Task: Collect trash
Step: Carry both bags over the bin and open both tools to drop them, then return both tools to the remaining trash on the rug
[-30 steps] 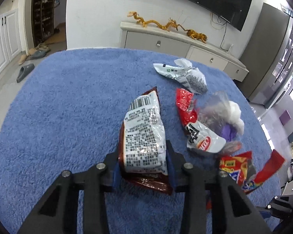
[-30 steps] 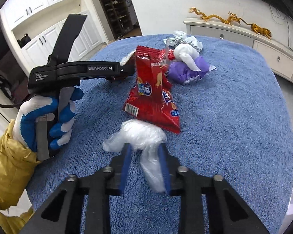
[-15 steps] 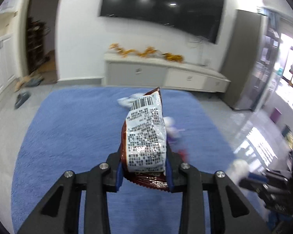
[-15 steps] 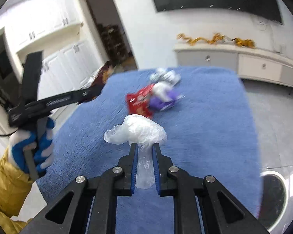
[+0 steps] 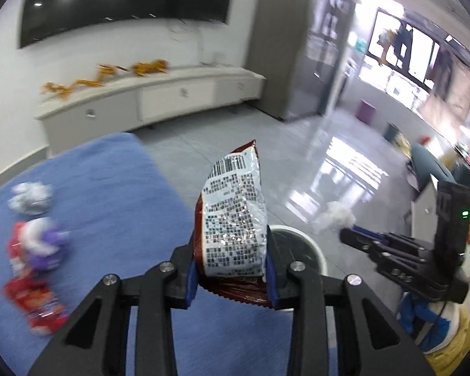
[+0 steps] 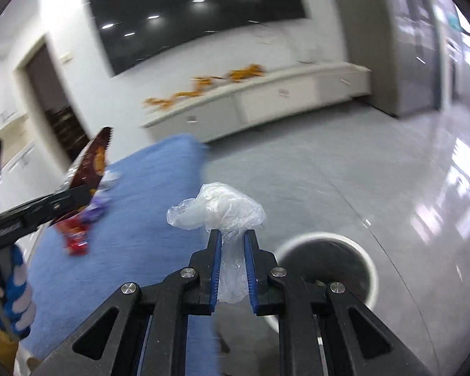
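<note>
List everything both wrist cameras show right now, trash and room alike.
Snack bag: 1, brown and silver, in left tongs.
Plastic wad: 1, clear, in right tongs.
Bin: 1, white rim, on floor beside rug.
Rug: 1, blue.
Loose trash: several pieces, red, purple, white, on rug, blurred.
Cabinet: 1, white, along wall.
Screen: 1, black, on wall.
Gloved hand: blue and white, holding left tongs.

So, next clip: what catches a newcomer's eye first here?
The crinkled silver-and-maroon snack bag clamped upright in the left gripper, and the clear crumpled plastic film pinched in the right gripper. Just beyond both grippers, the round white-rimmed bin stands on the glossy floor.
</note>
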### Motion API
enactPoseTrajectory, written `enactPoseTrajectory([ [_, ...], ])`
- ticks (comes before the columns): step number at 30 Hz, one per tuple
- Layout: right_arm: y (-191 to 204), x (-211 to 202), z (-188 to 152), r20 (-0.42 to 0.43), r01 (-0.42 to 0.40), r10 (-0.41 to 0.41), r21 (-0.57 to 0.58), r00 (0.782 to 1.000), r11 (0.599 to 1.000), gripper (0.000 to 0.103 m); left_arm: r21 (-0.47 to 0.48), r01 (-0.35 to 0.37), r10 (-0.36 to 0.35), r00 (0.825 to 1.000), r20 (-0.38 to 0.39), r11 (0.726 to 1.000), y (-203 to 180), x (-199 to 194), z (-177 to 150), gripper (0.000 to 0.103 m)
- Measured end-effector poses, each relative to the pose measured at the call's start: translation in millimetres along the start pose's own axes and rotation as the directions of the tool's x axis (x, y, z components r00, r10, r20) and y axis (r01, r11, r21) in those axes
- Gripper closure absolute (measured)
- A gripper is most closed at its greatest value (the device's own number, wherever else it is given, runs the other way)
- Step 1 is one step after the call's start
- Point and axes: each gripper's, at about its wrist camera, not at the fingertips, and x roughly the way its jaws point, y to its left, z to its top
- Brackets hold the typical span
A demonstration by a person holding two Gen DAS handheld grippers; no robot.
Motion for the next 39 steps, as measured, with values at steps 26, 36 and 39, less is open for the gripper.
enactPoseTrajectory([
  [26,-94,22,-23,-0.060,0.165,-0.155,0.230,0.986,0.959,0.057,0.035,0.123,-0.121,0.990,-0.071,0.992,-75,72,22,0.042],
  [36,-22,-25,11,0.060,0.089,-0.096,0.108,0.994,0.990,0.057,-0.046,0.017,-0.013,0.997,0.075,0.999,-11,-25,9,0.042],
  [39,5,-36,19,0.082,0.069,-0.074,0.060,0.994,0.996,0.057,-0.084,-0.019,0.028,0.993,0.116,0.996,15,-52,1,0.042],
])
